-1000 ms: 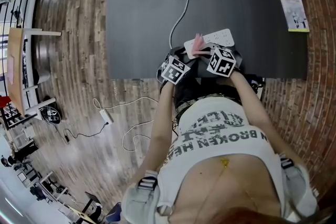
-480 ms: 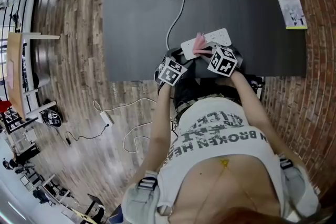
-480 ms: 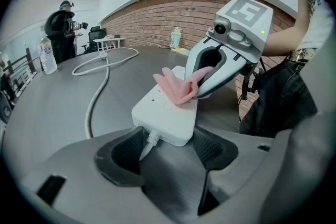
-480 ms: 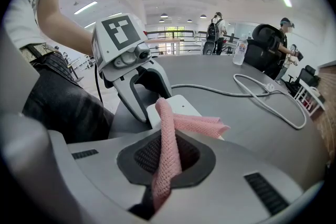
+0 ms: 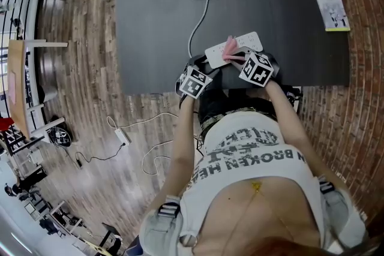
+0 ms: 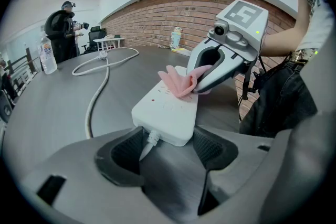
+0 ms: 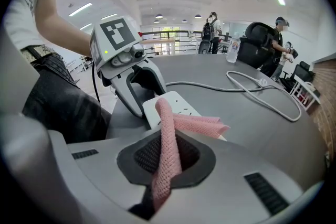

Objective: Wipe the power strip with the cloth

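Pink cloth [image 7: 168, 128], limp and light, lies on the power strip [image 6: 165, 113] at the worktop's [image 5: 162, 21] near edge, its tail clenched in the jaws of the right gripper [image 7: 165, 162]. Rigid but likely to slide, the strip is best held at its cord end, where the left gripper [image 6: 165, 145] has its jaws clasped.

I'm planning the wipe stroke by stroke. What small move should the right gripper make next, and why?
Probably drag the right gripper along the power strip, away from its cable end. Its jaws are shut on the pink cloth, which already lies on the strip's top, and the left gripper clamps the cable end, so the strip looks steady.
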A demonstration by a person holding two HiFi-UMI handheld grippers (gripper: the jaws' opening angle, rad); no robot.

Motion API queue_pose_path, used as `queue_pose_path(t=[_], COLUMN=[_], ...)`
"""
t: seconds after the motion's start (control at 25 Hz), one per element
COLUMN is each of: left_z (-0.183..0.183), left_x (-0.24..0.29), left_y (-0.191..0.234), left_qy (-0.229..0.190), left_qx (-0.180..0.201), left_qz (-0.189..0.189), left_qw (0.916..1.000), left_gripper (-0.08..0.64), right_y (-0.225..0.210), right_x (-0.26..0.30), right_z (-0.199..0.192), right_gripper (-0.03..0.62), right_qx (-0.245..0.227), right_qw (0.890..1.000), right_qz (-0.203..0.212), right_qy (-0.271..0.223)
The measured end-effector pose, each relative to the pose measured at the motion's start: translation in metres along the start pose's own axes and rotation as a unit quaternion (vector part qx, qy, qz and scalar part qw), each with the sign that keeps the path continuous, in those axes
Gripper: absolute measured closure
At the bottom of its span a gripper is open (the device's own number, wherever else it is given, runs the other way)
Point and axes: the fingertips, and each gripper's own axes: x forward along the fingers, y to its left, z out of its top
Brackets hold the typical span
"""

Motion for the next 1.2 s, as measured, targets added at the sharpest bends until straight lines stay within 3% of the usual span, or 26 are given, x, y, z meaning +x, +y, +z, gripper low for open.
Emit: queue_pose_path(t=[1.2], left_z=[0.000], left_x=[-0.002], left_y=[0.001], left_qy=[0.007], left_qx=[0.000], left_qz=[0.004], left_qw=[1.0000], left_gripper=[0.277], right_y=[-0.029], right_x=[-0.027], right_z=[-0.035], right_gripper=[0.575], right_qx=[0.053], right_qw=[0.998], right_qz=[-0.039], right_qy=[0.000])
